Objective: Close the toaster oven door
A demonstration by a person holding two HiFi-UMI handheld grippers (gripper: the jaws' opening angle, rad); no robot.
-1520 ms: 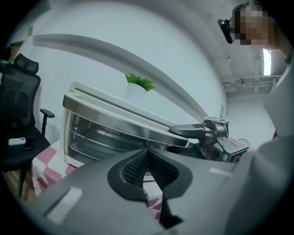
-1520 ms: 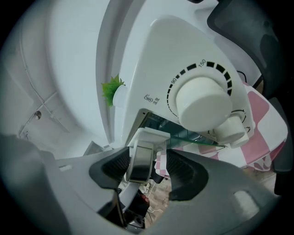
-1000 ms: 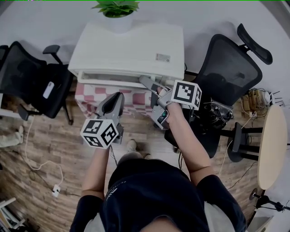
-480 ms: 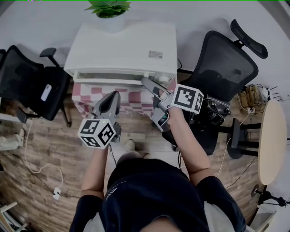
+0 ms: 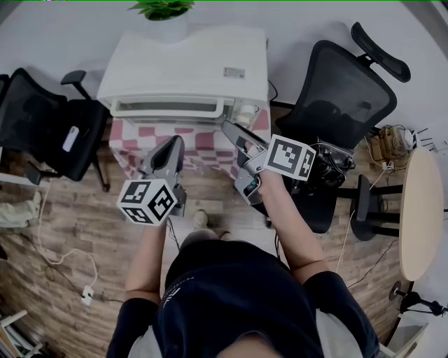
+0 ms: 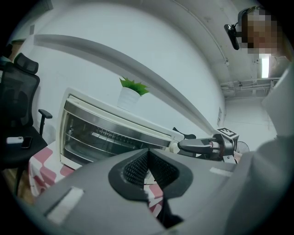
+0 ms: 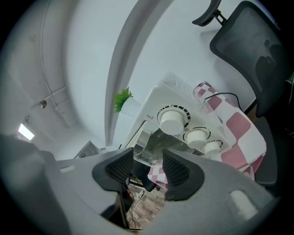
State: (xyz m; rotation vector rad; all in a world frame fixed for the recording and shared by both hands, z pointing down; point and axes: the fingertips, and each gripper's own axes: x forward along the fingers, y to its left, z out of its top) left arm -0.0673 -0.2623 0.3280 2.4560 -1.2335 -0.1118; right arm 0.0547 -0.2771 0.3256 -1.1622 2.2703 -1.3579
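The white toaster oven stands on a pink-checked cloth. Its glass door lies up against the front, and looks closed in the left gripper view. My right gripper points at the oven's lower right corner, just below the knobs. Its jaws are closing with nothing between them, and the door's edge shows beyond. My left gripper hovers in front of the cloth, short of the oven, its pads together and empty. The right gripper also shows in the left gripper view.
A potted plant sits behind the oven by the wall. Black office chairs flank the table, one at the left and one at the right. A round wooden table stands at far right. Cables lie on the wood floor.
The oven door has swung up from hanging ajar to flat against the front. The right gripper has drawn back slightly and its jaws have narrowed. The left gripper has hardly moved.
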